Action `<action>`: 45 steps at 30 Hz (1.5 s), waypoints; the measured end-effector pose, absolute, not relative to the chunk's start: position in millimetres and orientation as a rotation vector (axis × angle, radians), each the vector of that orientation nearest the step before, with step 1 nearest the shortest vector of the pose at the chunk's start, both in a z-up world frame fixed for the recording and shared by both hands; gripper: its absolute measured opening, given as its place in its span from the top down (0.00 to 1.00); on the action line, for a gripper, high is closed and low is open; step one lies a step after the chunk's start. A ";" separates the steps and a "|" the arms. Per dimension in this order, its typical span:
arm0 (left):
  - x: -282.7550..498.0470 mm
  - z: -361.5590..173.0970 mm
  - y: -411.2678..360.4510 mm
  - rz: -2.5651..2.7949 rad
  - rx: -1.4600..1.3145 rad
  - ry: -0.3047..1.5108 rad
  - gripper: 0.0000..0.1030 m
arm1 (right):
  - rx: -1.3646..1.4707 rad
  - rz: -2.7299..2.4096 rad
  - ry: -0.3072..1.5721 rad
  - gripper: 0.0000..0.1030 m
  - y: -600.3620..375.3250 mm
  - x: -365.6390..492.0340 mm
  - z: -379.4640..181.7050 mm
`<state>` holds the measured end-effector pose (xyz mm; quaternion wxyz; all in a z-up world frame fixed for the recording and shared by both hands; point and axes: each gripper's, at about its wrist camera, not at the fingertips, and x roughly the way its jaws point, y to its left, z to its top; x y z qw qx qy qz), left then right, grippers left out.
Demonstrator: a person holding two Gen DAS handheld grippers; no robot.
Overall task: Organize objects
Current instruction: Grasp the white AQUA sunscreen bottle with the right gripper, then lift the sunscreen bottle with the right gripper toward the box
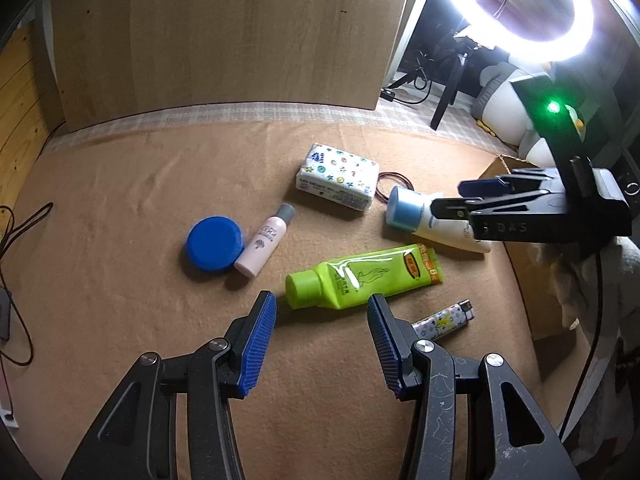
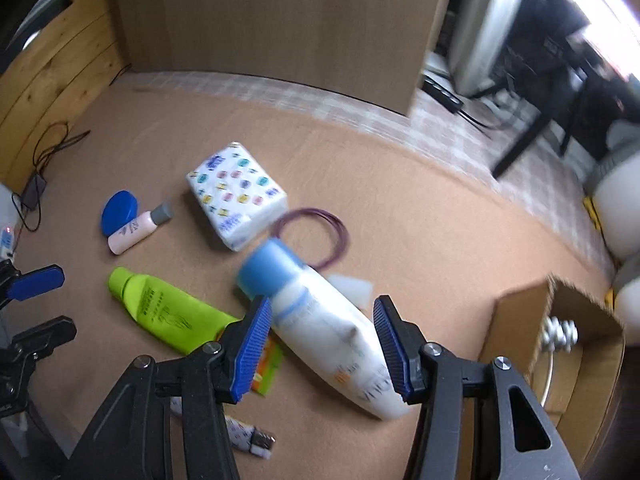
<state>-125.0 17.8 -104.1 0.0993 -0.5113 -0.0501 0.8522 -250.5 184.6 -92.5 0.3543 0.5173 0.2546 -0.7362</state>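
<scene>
On the tan cloth lie a white tube with a light blue cap, a green tube, a pink bottle, a blue round lid, a tissue pack, a purple wire ring and a patterned lighter. My right gripper is open, its jaws either side of the white tube's body; it also shows in the left wrist view. My left gripper is open and empty, just short of the green tube's cap end.
A cardboard box with a metal object inside stands at the right. A wooden cabinet panel rises at the back. A bright ring light stands at the back right. Cables lie at the left edge.
</scene>
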 end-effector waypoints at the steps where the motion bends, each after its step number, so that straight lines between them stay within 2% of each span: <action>1: -124.3 -103.9 15.6 2.524 -1.515 -0.149 0.50 | 1.334 -1.901 0.677 0.52 179.5 -250.3 -93.7; 4: -121.8 -103.2 8.9 2.532 -1.522 -0.163 0.50 | 1.350 -1.905 0.744 0.52 165.5 -246.8 -101.1; 10: -118.2 -103.9 -5.3 2.543 -1.527 -0.188 0.50 | 1.442 -1.920 0.691 0.53 174.2 -246.7 -107.8; 14: -119.1 -105.3 -10.1 2.538 -1.524 -0.215 0.50 | 1.496 -1.913 0.589 0.65 191.5 -241.9 -105.1; 19: -119.2 -105.4 -5.8 2.516 -1.515 -0.212 0.50 | 1.533 -1.939 0.474 0.70 216.7 -228.0 -103.7; 23: -119.1 -105.5 0.9 2.499 -1.506 -0.197 0.50 | 1.543 -1.952 0.421 0.83 234.2 -218.2 -100.8; 27: -122.1 -108.1 6.7 2.476 -1.515 -0.201 0.50 | 1.559 -1.895 0.375 0.83 240.8 -215.8 -102.4; 29: -123.3 -107.4 11.7 2.465 -1.515 -0.193 0.50 | 1.531 -1.903 0.417 0.82 234.3 -214.0 -99.2; 31: -123.3 -104.6 16.0 2.463 -1.507 -0.179 0.50 | 1.492 -1.923 0.488 0.63 221.0 -215.5 -97.1; 32: -122.9 -102.6 18.2 2.463 -1.500 -0.171 0.50 | 1.478 -1.918 0.509 0.47 213.5 -217.6 -96.8; 33: -121.9 -101.0 19.0 2.464 -1.495 -0.167 0.50 | 1.456 -1.918 0.549 0.44 203.2 -218.1 -97.1; 37: -117.1 -96.4 17.7 2.478 -1.489 -0.159 0.50 | 1.438 -1.926 0.621 0.44 181.9 -222.7 -102.8; 38: -115.6 -95.7 15.7 2.483 -1.491 -0.160 0.50 | 1.439 -1.930 0.625 0.46 182.0 -223.2 -103.7; 41: -112.6 -95.6 9.6 2.495 -1.496 -0.169 0.50 | 1.456 -1.948 0.619 0.62 184.5 -225.8 -106.9; 45: -110.6 -99.3 5.6 2.495 -1.506 -0.187 0.50 | 1.483 -1.934 0.547 0.62 199.9 -224.6 -104.1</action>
